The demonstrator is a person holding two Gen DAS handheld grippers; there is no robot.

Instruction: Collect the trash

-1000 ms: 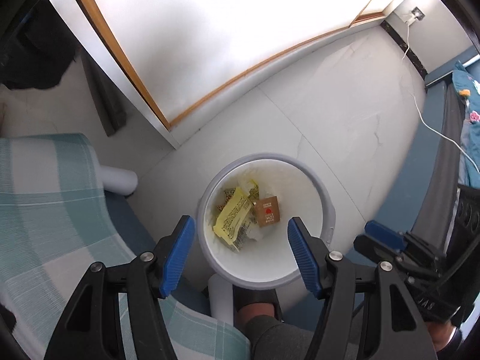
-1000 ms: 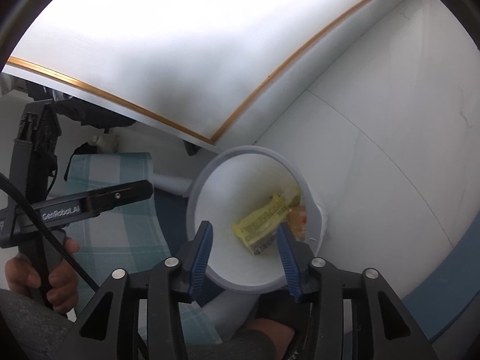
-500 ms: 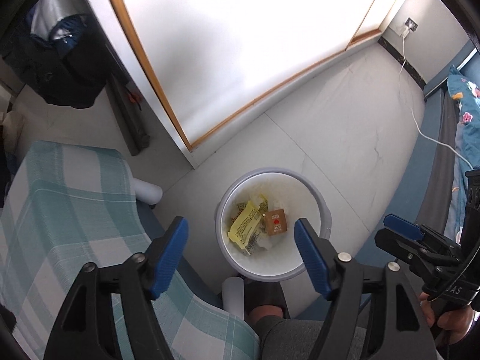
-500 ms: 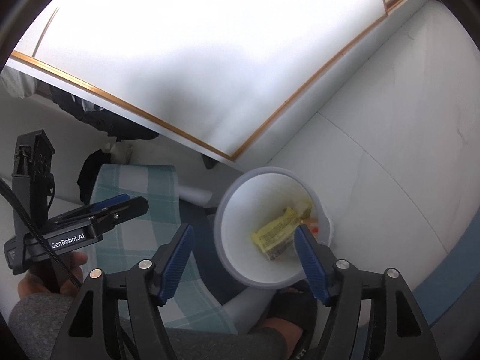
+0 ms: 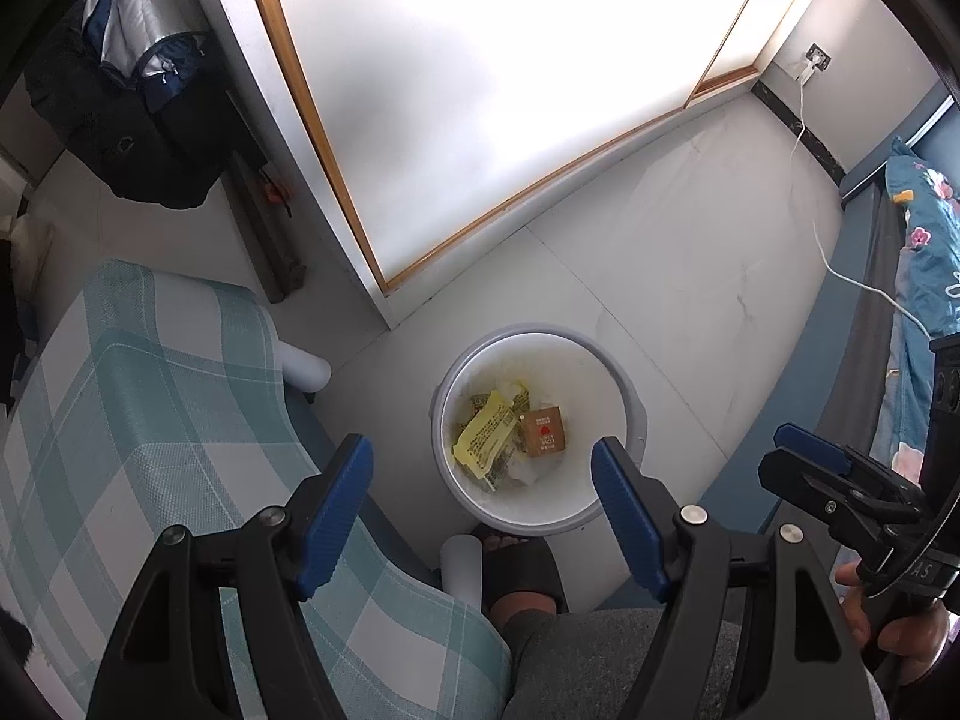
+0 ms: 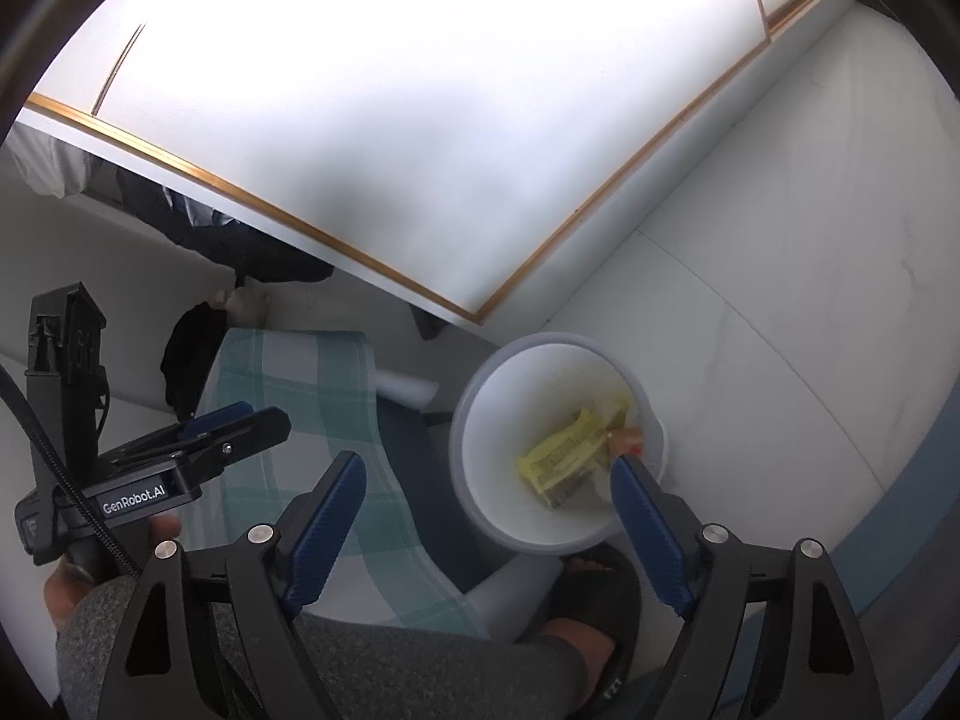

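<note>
Plainly, both grippers are held high above the floor with nothing between their fingers. The left gripper (image 5: 483,483) is spread wide, its blue pads framing the white bin (image 5: 624,402) far below, and the right gripper (image 6: 489,498) is likewise spread wide and empty, with the same bin (image 6: 474,420) seen just beyond its right finger.

The collected trash is found inside the bin, which stands on the pale tiled floor (image 5: 690,252) close to the person's sandalled foot (image 5: 519,564). A yellow wrapper (image 5: 483,435) lies across the bottom, a small brown carton (image 5: 543,432) is set just beside it to the right, and some paler scraps are tucked beneath (what they are cannot be made out from this height). In the right wrist view the yellow wrapper (image 6: 561,456) is seen again, with a blurred reddish item at its far end that is probably the carton.

The step in hand is judged to be the pause after a drop, with the grippers free for another pick. No loose litter is visible on the floor or on the checked cushion (image 5: 138,396) at the left, so either the job is nearly done or the remaining pieces lie outside both views. The next move would call for the grippers to be turned away from the bin to search the room, kept spread until a fresh piece is lined up between the fingers.
</note>
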